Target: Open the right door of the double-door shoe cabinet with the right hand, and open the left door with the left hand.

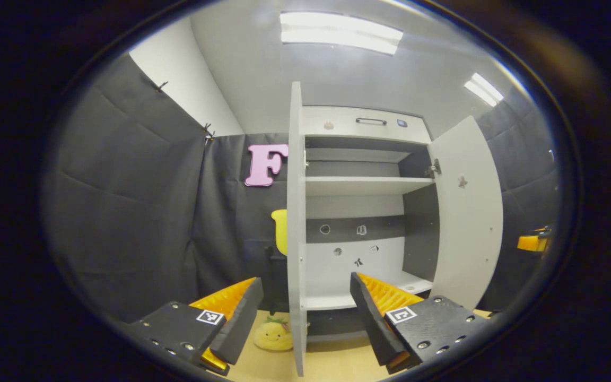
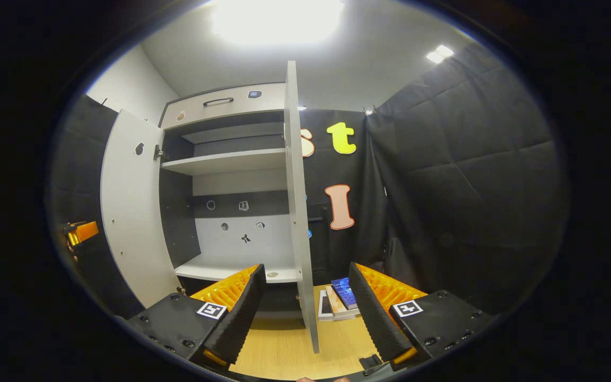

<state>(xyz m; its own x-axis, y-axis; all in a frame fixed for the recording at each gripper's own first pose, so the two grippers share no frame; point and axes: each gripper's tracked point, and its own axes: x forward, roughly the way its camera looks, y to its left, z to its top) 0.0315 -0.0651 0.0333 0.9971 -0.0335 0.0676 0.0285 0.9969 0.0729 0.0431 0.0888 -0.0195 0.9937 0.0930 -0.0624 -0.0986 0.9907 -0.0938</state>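
Both doors of the white double-door shoe cabinet stand swung outward, exposing pale shelves and a dark back panel with small cut-outs.

Left gripper view: the left gripper has its jaws released and spread wide, grasping nothing. The left door is seen edge-on as a tall white panel rising from 6 o'clock to 12 o'clock, its lower edge standing between the two fingers with clear space on either side. The right door hangs open at 3 o'clock, showing its flat inner face. A small yellow plush toy lies on the light wooden floor at 6 o'clock, just beside the left door's foot. Part of an orange-and-black device shows at the 3 o'clock rim beyond the right door.

Right gripper view: the right gripper likewise has its jaws released and wide apart, empty. The right door stands edge-on between its fingers, running from 6 o'clock up to 12 o'clock; whether either finger touches it cannot be told. The left door hangs open at 9 o'clock. A short stack of flat books lies on the floor at 5 o'clock, near the door's foot.
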